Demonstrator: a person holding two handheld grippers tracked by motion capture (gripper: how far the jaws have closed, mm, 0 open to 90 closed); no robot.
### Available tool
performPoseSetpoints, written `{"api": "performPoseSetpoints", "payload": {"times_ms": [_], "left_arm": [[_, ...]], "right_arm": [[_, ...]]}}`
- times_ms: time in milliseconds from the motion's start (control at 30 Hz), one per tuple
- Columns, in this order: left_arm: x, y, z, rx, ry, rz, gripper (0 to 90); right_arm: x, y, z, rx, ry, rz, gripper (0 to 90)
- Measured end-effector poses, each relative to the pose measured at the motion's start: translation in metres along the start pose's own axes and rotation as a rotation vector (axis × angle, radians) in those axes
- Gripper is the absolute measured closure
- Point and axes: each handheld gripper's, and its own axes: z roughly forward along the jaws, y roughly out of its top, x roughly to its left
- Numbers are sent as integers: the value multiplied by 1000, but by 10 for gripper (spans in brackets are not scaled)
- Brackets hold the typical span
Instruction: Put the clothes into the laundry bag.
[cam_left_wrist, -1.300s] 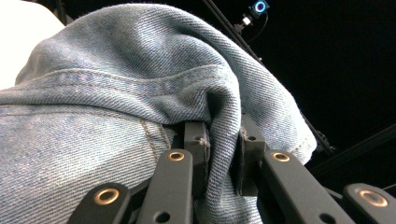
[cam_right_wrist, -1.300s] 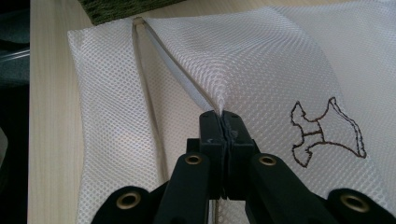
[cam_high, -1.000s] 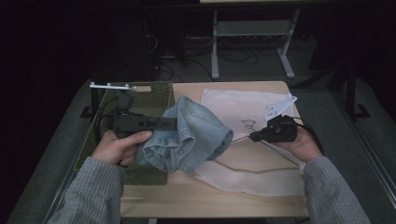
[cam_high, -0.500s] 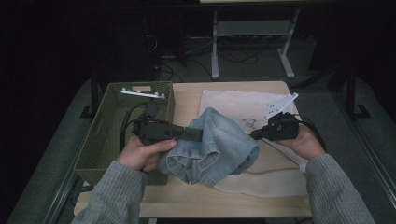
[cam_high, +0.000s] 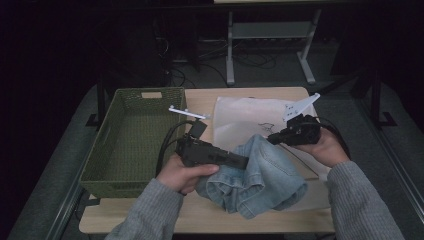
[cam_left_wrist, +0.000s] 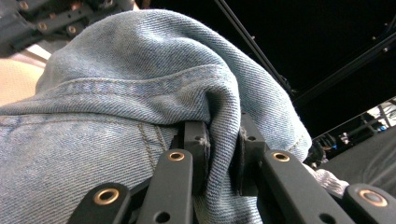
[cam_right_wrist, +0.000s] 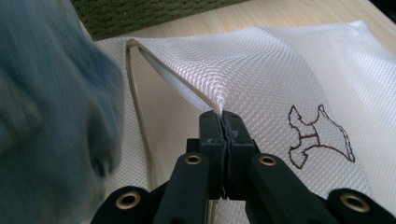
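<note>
A bunched pair of light blue jeans (cam_high: 267, 175) hangs from my left gripper (cam_high: 244, 162) at the table's front middle, over the near edge of a white mesh bag (cam_high: 245, 117). In the left gripper view, my left gripper (cam_left_wrist: 223, 149) has its jaws shut on a fold of the jeans (cam_left_wrist: 140, 93). My right gripper (cam_high: 271, 138) is shut on the bag's edge and lifts it slightly. In the right gripper view, the jaws of my right gripper (cam_right_wrist: 223, 122) pinch the bag's (cam_right_wrist: 261, 70) rim, with the jeans (cam_right_wrist: 46, 116) blurred at the left.
A green woven basket (cam_high: 100, 145) stands on the left part of the wooden table (cam_high: 200, 215). A small brown embroidered figure (cam_right_wrist: 317, 135) marks the bag. Beyond the table, a metal stand (cam_high: 270, 50) and cables lie on the dark floor.
My left hand has carried the jeans to the right and down, from over the basket to beside the right gripper. The right gripper has stayed in place on the bag.
</note>
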Motion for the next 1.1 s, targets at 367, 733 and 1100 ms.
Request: {"api": "performPoseSetpoints", "payload": {"times_ms": [367, 733, 1100], "left_arm": [[29, -1, 43, 30, -50, -31, 790], [76, -16, 44, -45, 6, -115, 789], [100, -35, 31, -59, 150, -172, 788]], "right_arm": [[1, 4, -4, -3, -2, -4, 877], [1, 1, -3, -16, 3, -2, 876], [2, -1, 2, -6, 8, -2, 876]]}}
